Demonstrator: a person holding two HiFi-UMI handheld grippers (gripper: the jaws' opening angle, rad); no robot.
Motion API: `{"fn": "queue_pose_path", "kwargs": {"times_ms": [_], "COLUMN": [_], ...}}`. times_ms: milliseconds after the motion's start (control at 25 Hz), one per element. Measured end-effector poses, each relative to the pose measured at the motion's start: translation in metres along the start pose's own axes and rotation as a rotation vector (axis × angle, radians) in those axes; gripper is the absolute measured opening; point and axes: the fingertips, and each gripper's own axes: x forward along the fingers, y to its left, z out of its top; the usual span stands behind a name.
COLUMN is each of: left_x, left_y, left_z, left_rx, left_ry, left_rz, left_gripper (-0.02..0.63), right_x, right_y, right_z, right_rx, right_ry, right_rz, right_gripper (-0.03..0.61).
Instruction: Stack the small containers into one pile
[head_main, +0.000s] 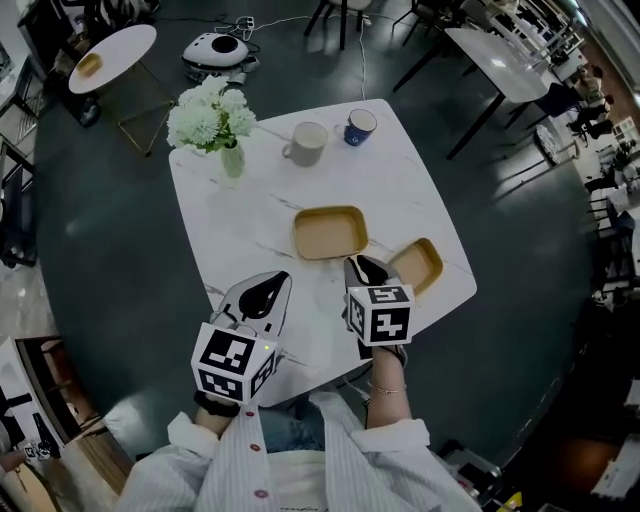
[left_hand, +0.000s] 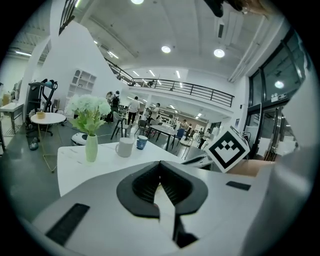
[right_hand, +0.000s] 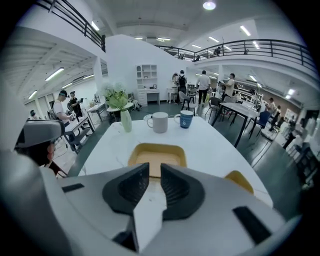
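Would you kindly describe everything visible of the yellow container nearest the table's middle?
The container is a shallow, mustard-yellow rectangular tray with rounded corners and a raised rim, seemingly plastic. It is empty, lying flat and open side up on the white table, apart from the second container. Only the table touches it.

Open office hall, mezzanine railing (right_hand: 270, 47), desks (right_hand: 235, 111)

Counter (head_main: 400, 190): white, grey veining
Containers (head_main: 330, 232) (head_main: 419, 265): yellow
Mugs: white (head_main: 305, 143); blue (head_main: 359, 126)
Flowers (head_main: 210, 113): white
Vase (head_main: 232, 160): pale green
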Motion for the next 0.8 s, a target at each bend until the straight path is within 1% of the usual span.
{"fn": "queue_pose_path", "kwargs": {"times_ms": [200,400,480,560,800], "left_x": [0.016,0.031,0.036,0.040,0.052], "left_y": [-0.023,-0.040,-0.045,-0.049,-0.057], "left_z": [-0.002,-0.006,-0.006,-0.007,-0.013], "left_rx": [0.018,0.026,0.028,0.029,0.028], "left_ry": [0.013,0.025,0.027,0.029,0.045], "left_rz": [-0.020,-0.029,-0.030,-0.030,-0.029], "left_gripper": [0.017,0.017,0.017,0.017,0.017], "right_x": [-0.014,-0.018,-0.020,-0.022,-0.028], "right_y": [-0.047,-0.078,-0.085,-0.090,-0.102], "right_z": [-0.033,-0.062,-0.070,-0.080,-0.101], "right_rx": [0.016,0.004,-0.029,-0.089,-0.257], "right_ry": [0.037,0.083,0.087,0.090,0.097], "right_rz": [-0.043,-0.056,-0.046,-0.022,0.076], "right_gripper": [0.077,0.077,0.077,0.077,0.077]}}
